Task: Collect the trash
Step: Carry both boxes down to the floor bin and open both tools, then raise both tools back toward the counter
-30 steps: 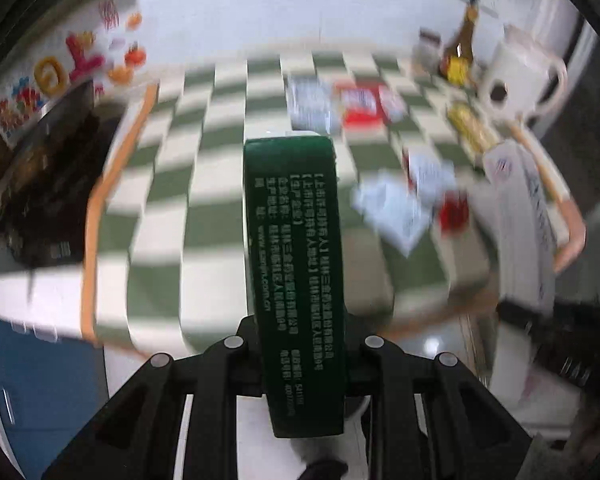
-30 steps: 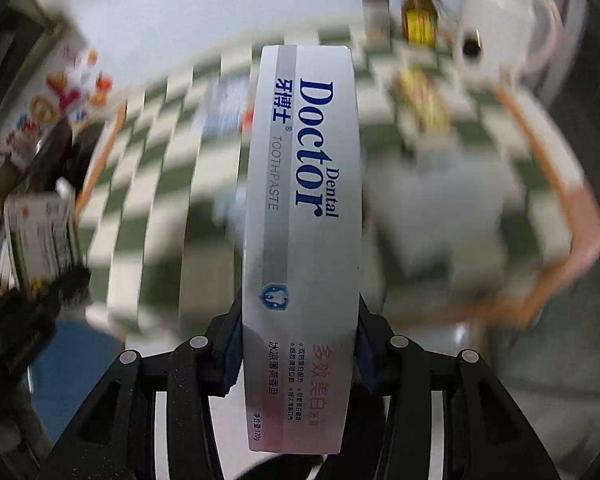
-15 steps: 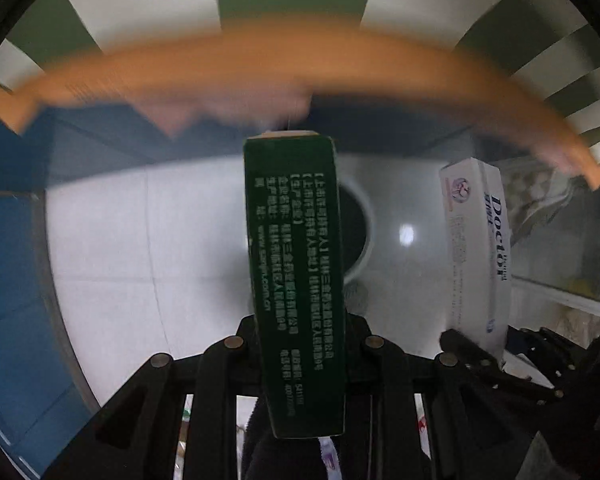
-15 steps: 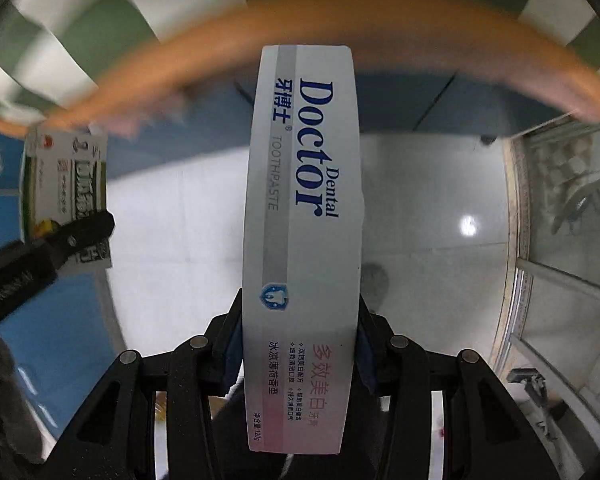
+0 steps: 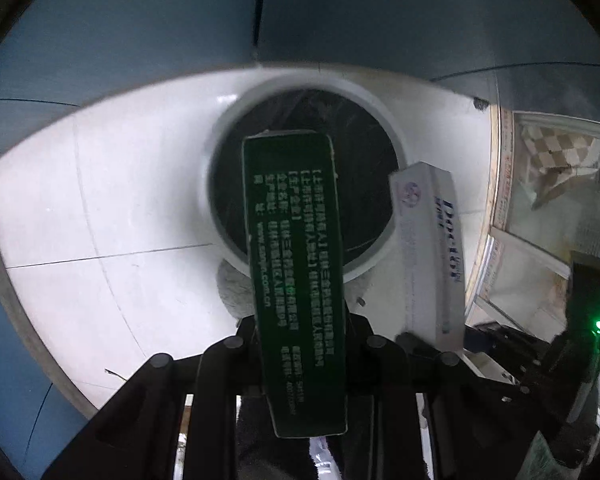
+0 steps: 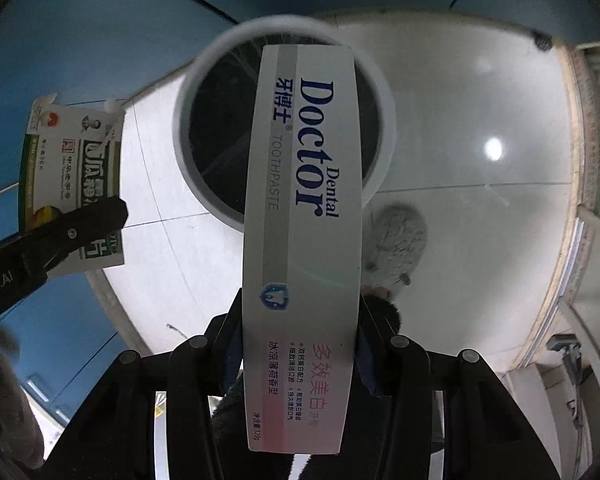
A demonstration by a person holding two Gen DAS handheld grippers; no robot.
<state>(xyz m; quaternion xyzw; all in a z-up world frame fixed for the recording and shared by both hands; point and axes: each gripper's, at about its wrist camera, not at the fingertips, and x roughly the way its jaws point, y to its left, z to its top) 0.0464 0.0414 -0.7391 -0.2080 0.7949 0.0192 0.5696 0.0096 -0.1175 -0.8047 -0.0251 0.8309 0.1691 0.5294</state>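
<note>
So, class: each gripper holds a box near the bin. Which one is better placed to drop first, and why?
Probably the right gripper: its toothpaste box points over the trash bin opening. The left gripper's green box reaches over it too, but less centred.

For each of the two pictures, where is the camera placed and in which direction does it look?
Left wrist: on the left gripper, facing down at the trash bin; its fingers clamp a green box.
Right wrist: on the right gripper, facing down; its fingers clamp a toothpaste box.
Shared: the bin, both boxes, white floor.
</note>
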